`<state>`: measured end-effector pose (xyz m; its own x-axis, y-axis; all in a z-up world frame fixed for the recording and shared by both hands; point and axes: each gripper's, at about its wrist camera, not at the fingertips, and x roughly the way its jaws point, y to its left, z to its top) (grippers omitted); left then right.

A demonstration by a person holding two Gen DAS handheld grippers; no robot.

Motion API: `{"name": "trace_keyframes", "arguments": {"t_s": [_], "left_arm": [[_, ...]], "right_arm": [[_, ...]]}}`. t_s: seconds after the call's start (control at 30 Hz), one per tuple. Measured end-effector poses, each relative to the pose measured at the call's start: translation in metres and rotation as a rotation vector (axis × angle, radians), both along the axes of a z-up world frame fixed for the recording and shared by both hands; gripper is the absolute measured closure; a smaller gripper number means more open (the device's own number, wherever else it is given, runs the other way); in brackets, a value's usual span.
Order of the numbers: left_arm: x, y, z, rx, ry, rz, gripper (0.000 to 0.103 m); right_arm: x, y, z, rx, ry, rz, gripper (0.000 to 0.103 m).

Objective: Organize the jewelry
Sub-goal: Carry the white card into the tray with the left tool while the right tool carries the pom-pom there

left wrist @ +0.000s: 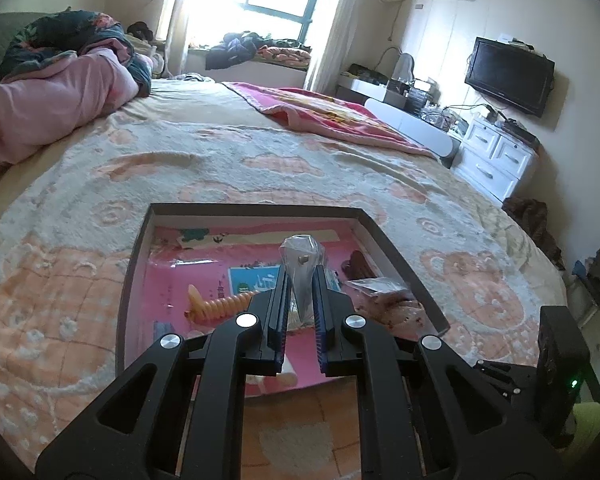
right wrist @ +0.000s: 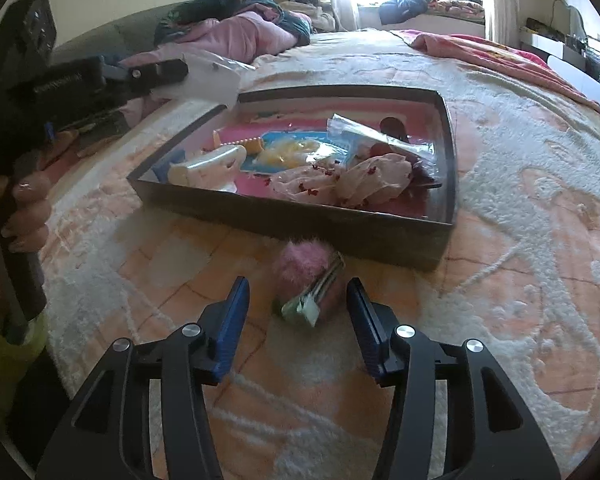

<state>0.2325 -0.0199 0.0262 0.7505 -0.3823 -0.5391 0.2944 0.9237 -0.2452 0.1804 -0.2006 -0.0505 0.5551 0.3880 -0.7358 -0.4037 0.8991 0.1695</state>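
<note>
We are finding the left gripper pinching a small clear plastic bag holding a tiny earring, held above the dark rectangular cardboard tray that is sitting on the pink and cream blanket. The right gripper is hovering with its jaws spread, either side of a pink fluffy pom-pom hair clip lying just in front of the tray.

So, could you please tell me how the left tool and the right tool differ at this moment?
The left tool is shut on a small clear plastic bag; the right tool is open and holds nothing. The left tool is raised over the dark box; the right tool is low over the bedspread, outside the box, with a pink fluffy hair clip lying ahead between its fingers. Both have blue pads.
</note>
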Motion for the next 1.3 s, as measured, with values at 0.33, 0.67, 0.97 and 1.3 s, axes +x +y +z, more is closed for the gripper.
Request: {"name": "trace_keyframes", "arguments": {"t_s": [0.33,0.67,0.97,1.3], "left_arm": [[0.009,0.005,-0.016,-0.003,0.023,0.025,0.097],[0.014,0.012,-0.028,-0.01,0.039,0.051,0.097],[0.018,0.032,-0.034,-0.035,0.048,0.101,0.097],[0.025,0.058,-0.043,-0.059,0.071,0.166,0.097]], "right_arm": [[-0.007,0.008,0.011,0.009,-0.058,0.033,0.074],[0.015,0.009,0.051,0.032,-0.173,0.007,0.074],[0.047,0.03,0.058,0.004,-0.201,0.02,0.074],[0.076,0.056,0.049,-0.037,-0.188,0.035,0.074]]}}
